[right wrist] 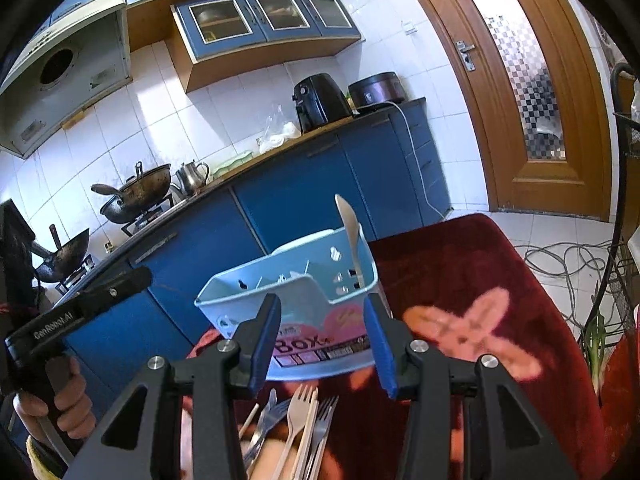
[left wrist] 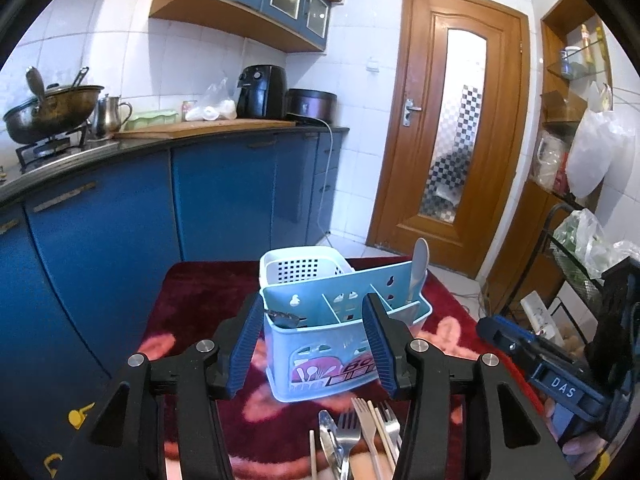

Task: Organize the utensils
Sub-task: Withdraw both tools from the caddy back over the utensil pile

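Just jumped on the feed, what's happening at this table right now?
A person is sorting cutlery into a light blue utensil caddy on a red floral cloth. One pale spoon already stands in its right-hand compartment, and something dark lies in the left one. The left hand-held gripper and right hand-held gripper are both open and empty, poised above the loose forks and chopsticks in front of the caddy.

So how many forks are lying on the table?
3, maybe more hidden. A pale fork lies in the pile before the blue box, a steel fork right of it, and another steel fork towards the left.
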The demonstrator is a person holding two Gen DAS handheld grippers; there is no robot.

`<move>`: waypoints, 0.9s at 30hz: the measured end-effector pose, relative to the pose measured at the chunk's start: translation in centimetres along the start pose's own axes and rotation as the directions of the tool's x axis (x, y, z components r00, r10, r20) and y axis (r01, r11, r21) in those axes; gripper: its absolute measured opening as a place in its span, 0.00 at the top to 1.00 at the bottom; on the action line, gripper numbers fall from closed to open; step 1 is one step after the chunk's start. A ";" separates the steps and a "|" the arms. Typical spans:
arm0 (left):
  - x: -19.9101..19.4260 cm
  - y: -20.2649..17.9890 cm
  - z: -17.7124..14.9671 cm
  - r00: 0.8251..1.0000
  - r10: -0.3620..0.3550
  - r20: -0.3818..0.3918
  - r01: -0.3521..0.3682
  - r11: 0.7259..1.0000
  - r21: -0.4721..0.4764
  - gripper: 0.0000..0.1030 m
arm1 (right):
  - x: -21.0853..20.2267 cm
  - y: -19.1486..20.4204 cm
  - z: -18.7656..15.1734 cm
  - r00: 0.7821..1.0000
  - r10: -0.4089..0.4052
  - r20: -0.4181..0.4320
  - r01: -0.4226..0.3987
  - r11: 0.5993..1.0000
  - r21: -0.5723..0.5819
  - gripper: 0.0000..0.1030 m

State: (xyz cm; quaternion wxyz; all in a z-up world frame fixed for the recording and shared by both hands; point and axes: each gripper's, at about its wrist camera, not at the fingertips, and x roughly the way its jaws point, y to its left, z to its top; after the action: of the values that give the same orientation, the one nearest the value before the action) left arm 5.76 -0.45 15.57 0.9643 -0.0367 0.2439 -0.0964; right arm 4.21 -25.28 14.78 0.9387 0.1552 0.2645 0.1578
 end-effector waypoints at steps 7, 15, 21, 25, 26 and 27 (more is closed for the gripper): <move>-0.9 0.1 -1.3 0.999 0.010 -0.038 -0.010 1.000 -0.016 0.49 | 0.1 0.1 -1.2 0.998 0.002 -0.056 -0.002 1.000 -0.008 0.55; -0.9 0.6 -3.7 0.995 0.018 -0.099 -0.020 1.000 -0.019 0.49 | 0.1 0.0 -3.0 0.993 -0.015 -0.116 0.017 1.000 0.011 0.55; -0.5 0.5 -5.3 0.988 0.015 -0.150 -0.018 1.000 -0.016 0.49 | 0.2 -0.1 -4.1 0.987 -0.036 -0.158 0.039 0.999 0.014 0.55; -0.1 0.6 -6.4 0.983 0.015 -0.181 -0.018 1.000 -0.018 0.49 | 0.3 -0.1 -5.0 0.981 -0.047 -0.189 0.052 0.999 0.018 0.55; 0.0 0.7 -6.6 0.982 0.014 -0.189 -0.018 1.000 -0.021 0.49 | 0.4 -0.1 -5.1 0.980 -0.049 -0.194 0.054 0.998 0.018 0.55; 0.2 0.8 -6.8 0.980 0.013 -0.197 -0.018 1.000 -0.025 0.49 | 0.4 -0.1 -5.3 0.979 -0.052 -0.198 0.056 0.998 0.017 0.55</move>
State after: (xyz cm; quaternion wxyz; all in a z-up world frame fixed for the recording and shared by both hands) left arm 2.78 0.15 9.39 0.9355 -0.0380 0.3398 -0.0887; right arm 1.66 -24.12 10.32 0.9099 0.1420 0.3623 0.1437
